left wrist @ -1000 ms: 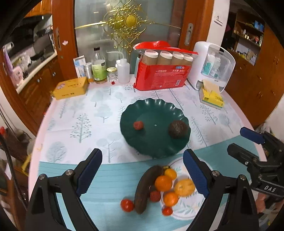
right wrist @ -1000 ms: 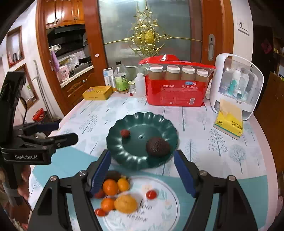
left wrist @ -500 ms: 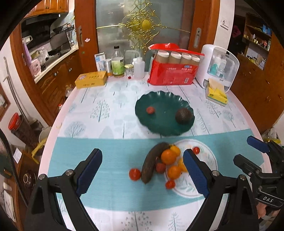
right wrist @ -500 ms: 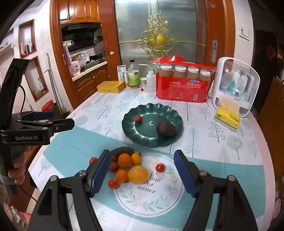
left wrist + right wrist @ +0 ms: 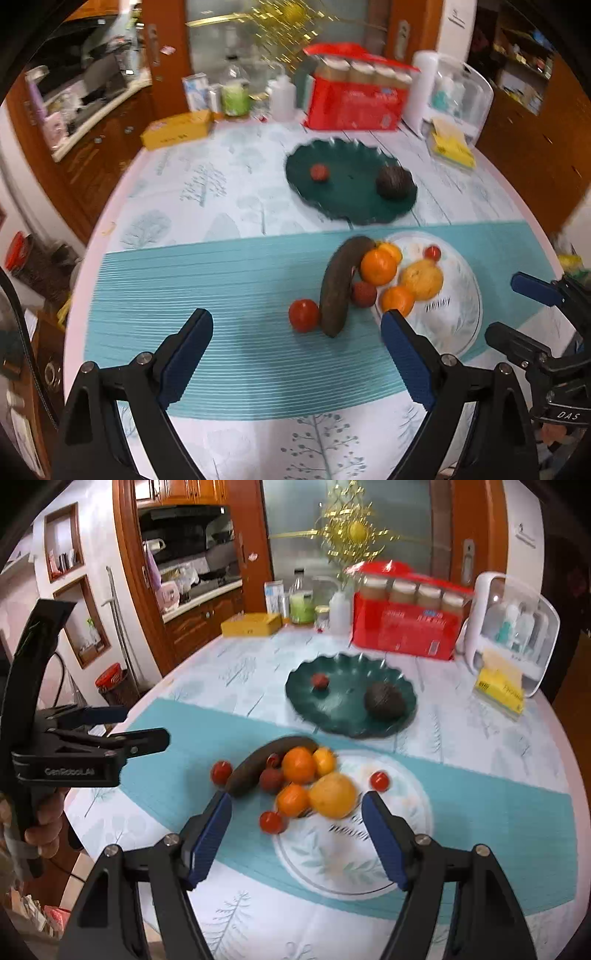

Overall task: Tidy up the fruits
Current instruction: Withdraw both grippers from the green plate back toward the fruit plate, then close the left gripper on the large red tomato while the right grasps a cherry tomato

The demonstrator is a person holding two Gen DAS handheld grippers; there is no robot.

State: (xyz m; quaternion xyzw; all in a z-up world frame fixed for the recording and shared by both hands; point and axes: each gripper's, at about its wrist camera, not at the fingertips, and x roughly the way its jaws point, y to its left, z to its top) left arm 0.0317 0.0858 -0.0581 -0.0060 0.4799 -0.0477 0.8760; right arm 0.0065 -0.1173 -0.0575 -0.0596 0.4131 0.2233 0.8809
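Note:
A dark green scalloped plate (image 5: 332, 206) (image 5: 347, 720) holds an avocado (image 5: 393, 182) (image 5: 384, 700) and a small red fruit (image 5: 318, 172). Nearer lies a pile on and beside a white round mat (image 5: 454, 325): a long dark fruit (image 5: 340, 288) (image 5: 258, 766), oranges (image 5: 378, 266) (image 5: 298, 765), a yellow fruit (image 5: 332, 795) and small tomatoes (image 5: 303, 314) (image 5: 272, 821). My left gripper (image 5: 295, 319) (image 5: 146, 725) hangs open just short of the pile's left side. My right gripper (image 5: 295, 806) (image 5: 517, 314) is open and empty before the oranges.
At the table's far edge stand a red pack of jars (image 5: 402, 627), a white dispenser box (image 5: 517, 627), a yellow tissue pack (image 5: 500, 686), a yellow box (image 5: 251, 624) and bottles (image 5: 303, 602). A hand (image 5: 40, 830) holds the left gripper's handle. Wooden cabinets surround the round table.
Both grippers have drawn back toward the table's near edge, so the plate and pile sit farther ahead. The pile is no longer between the left fingers. Both stayed open.

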